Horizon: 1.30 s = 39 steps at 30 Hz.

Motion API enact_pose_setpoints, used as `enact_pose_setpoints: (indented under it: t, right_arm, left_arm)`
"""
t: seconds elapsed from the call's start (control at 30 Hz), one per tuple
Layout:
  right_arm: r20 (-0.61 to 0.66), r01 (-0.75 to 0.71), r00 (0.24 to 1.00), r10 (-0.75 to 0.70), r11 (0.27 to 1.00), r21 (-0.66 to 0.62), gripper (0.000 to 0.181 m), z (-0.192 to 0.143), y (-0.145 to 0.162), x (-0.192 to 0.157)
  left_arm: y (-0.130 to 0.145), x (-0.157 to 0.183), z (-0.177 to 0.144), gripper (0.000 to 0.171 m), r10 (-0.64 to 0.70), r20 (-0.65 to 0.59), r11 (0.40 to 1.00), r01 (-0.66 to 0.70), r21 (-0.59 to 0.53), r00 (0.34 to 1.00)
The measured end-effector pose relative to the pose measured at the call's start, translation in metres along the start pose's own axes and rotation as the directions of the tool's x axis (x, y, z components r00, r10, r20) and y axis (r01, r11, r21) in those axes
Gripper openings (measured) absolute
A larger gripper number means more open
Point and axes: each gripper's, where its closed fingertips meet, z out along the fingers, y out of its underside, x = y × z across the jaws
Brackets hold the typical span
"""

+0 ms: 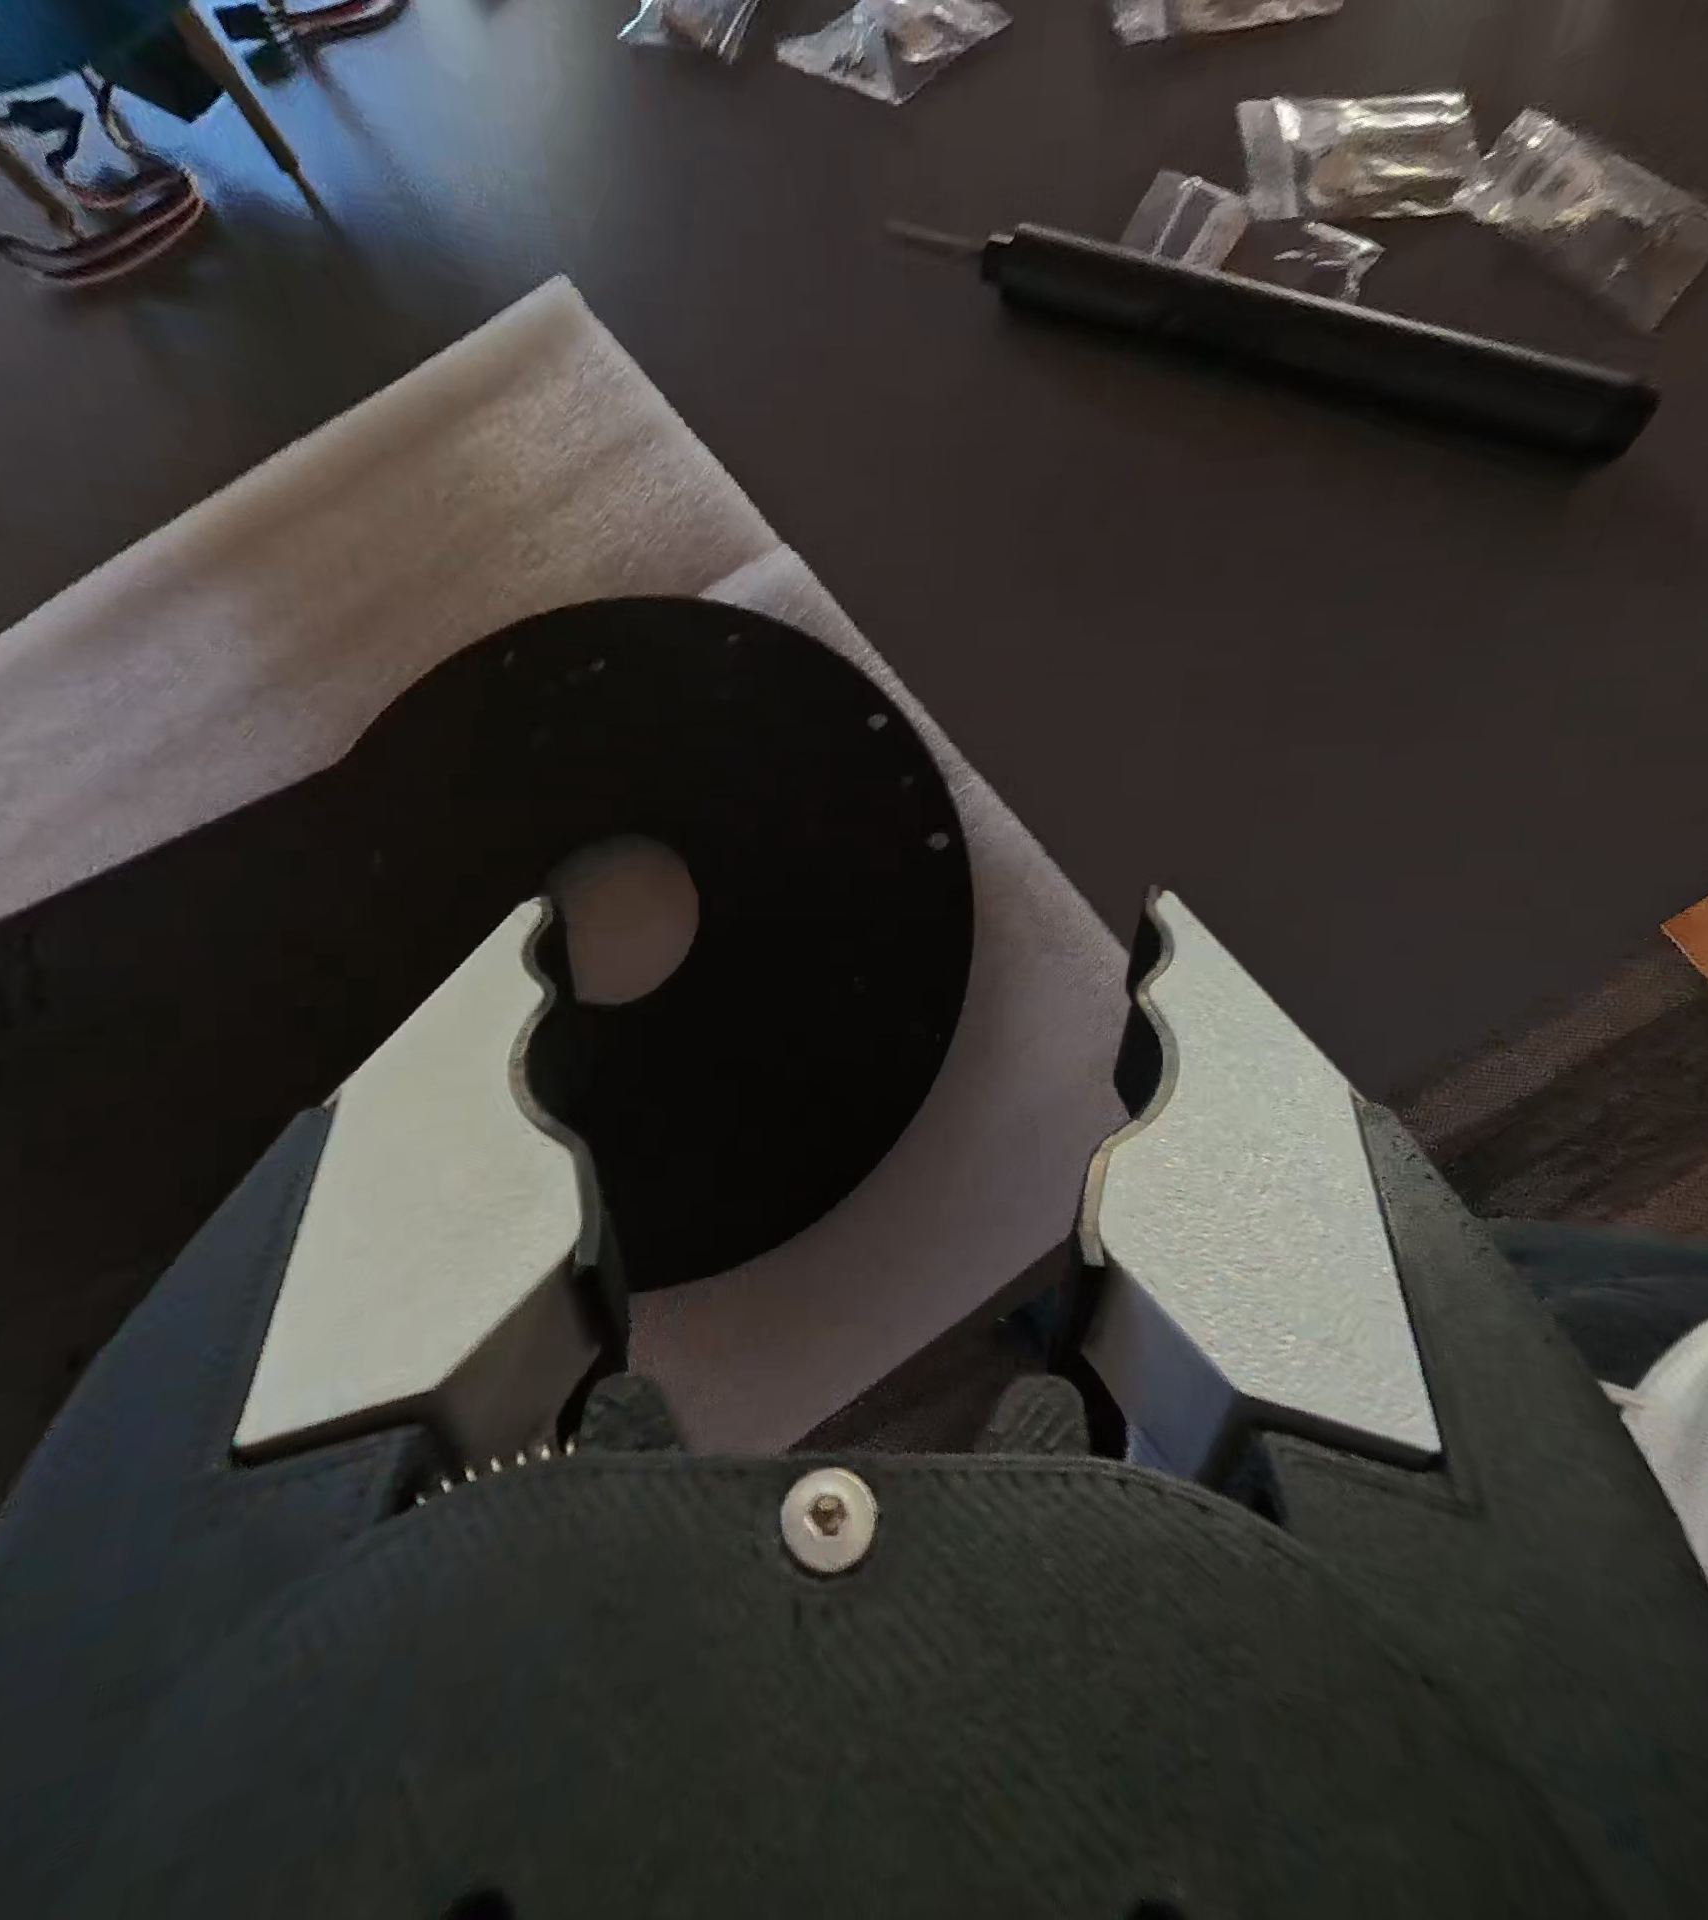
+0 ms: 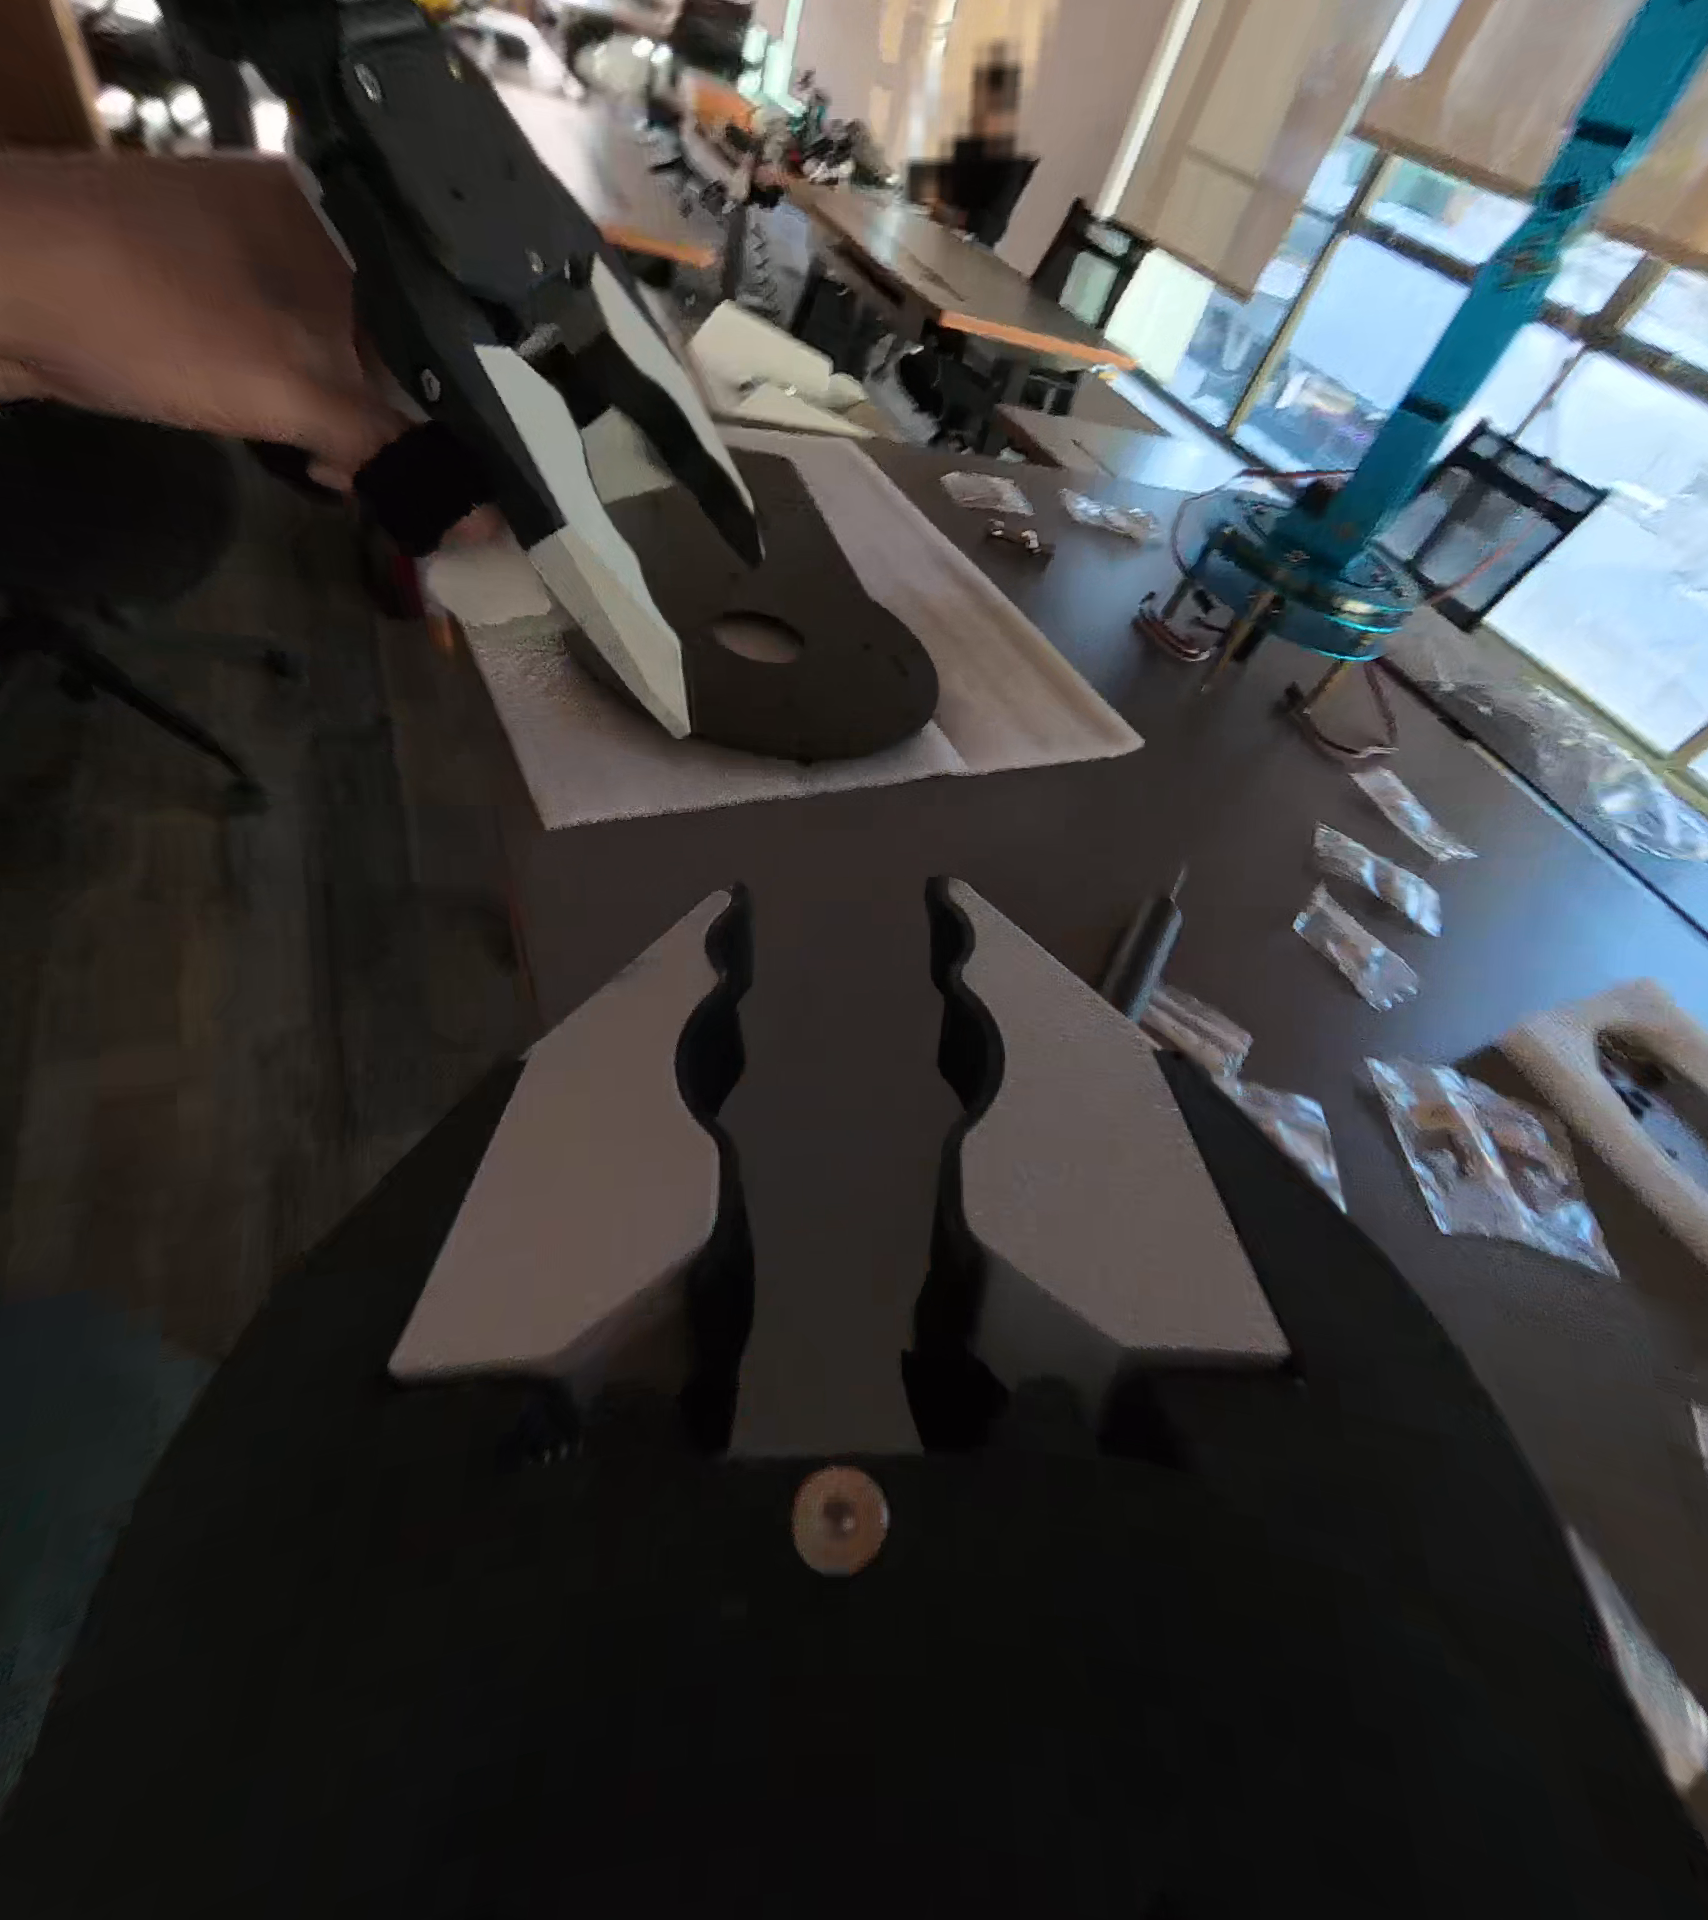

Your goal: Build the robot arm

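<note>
Your black plate, flat with a round end, a centre hole and small holes near its rim, lies on a white foam sheet at the near edge of the dark table. In the left wrist view it fills the 9 to 12 o'clock area of the gap.

Your left gripper hangs over that round end with its jaws spread wide and nothing between them. Its left finger overlaps the plate by the hole; the right finger sits off the plate, over foam and table edge. From the right wrist view the same gripper points steeply down at the plate, tips close above it; contact cannot be told.

Your right gripper is well apart from the plate, over bare table, jaws parted by a narrow gap and empty.

At 1 o'clock in the left view lies a black screwdriver, with clear plastic bags just beyond. In the right view, a foam block with a cut-out sits at 3 o'clock and a teal column on a round base at 1 o'clock.
</note>
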Motion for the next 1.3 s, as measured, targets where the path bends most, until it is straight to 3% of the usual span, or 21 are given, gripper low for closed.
enact_pose_setpoints:
  t: [0.1,0.23,0.43,0.77,0.9,1.13,1.3]
  right_arm:
    - [0.14,0.039,0.99,-0.028,0.996,-0.077,0.033,0.044,0.004,-0.002]
    - [0.286,0.0,0.956,0.057,0.981,-0.193,0.04,0.1,0.011,-0.012]
    - [0.437,-0.012,0.886,0.154,0.95,-0.311,0.052,0.141,0.023,-0.022]
    - [0.429,-0.021,0.886,0.177,0.938,-0.345,0.057,0.153,0.038,-0.019]
    - [0.43,-0.003,0.892,0.141,0.952,-0.306,0.055,0.152,0.035,-0.016]
    - [0.446,0.013,0.888,0.11,0.965,-0.262,0.061,0.153,0.03,-0.016]
    - [0.462,-0.026,0.866,0.19,0.941,-0.337,0.067,0.155,0.038,-0.018]
  left_arm:
    - [0.008,-0.002,0.0,0.102,-0.043,-0.011,0.999,0.043,0.004,0.999]
    - [0.012,-0.003,0.008,0.101,-0.036,-0.021,0.999,0.036,-0.019,0.999]
    - [0.019,-0.007,0.024,0.098,0.0,-0.086,0.996,-0.008,-0.089,0.996]
    - [0.021,-0.012,0.025,0.08,0.017,-0.112,0.992,-0.031,-0.123,0.994]
    - [0.019,-0.006,0.024,0.062,0.026,-0.108,0.993,-0.038,-0.111,0.994]
    - [0.02,-0.004,0.023,0.062,0.03,-0.096,0.994,-0.04,-0.103,0.995]
    - [0.02,-0.004,0.023,0.062,0.027,-0.104,0.99,-0.04,-0.132,0.994]
